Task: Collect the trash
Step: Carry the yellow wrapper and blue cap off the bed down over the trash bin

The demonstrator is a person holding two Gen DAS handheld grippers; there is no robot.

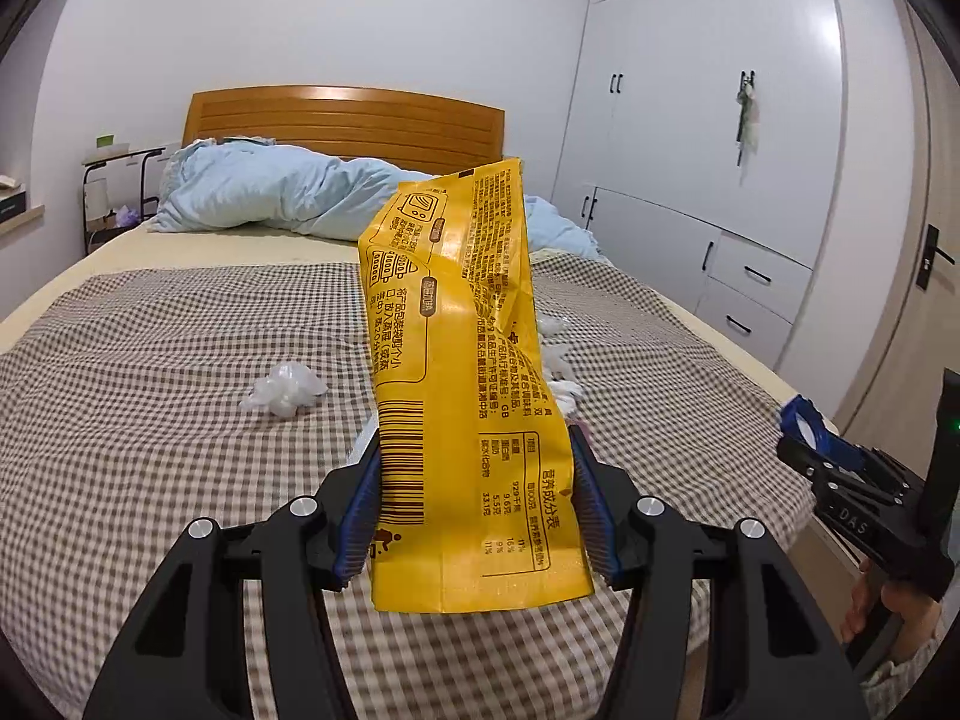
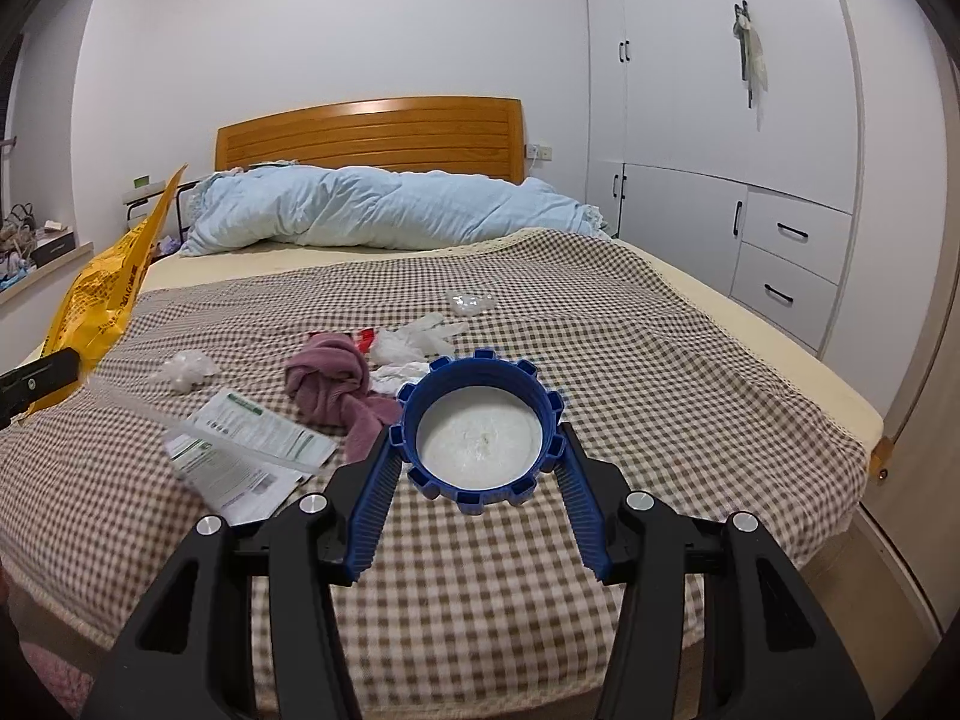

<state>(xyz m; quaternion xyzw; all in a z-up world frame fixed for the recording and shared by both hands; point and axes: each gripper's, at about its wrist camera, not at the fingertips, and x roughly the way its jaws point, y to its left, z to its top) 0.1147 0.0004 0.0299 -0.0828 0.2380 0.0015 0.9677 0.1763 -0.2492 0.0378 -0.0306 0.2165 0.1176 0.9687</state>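
Trash in both grips: left gripper (image 1: pixel 474 504) jaws clamp a yellow wrapper (image 1: pixel 462 372) upright above the bed (image 1: pixel 150 420); right gripper (image 2: pixel 474 468) jaws pinch a blue cap (image 2: pixel 480 438). Carry step, I judge. More litter on the checked blanket (image 2: pixel 630 372): crumpled plastic (image 2: pixel 186 369), leaflet (image 2: pixel 252 450). Next: find a bin, none visible.

My bed (image 2: pixel 690 372) wears a brown-and-white checked cover. A rumpled pale blue duvet (image 2: pixel 384 210) lies across its head end, against the wooden headboard (image 2: pixel 372 135). Near the middle lie a mauve cloth (image 2: pixel 336 387), white crumpled gloves (image 2: pixel 420 333) just beyond it and a red wrapper (image 2: pixel 364 337). Toward the left edge sit a clear plastic wad (image 2: pixel 186 369) and printed paper leaflets (image 2: pixel 246 450). A small clear scrap (image 2: pixel 471 302) lies farther up.
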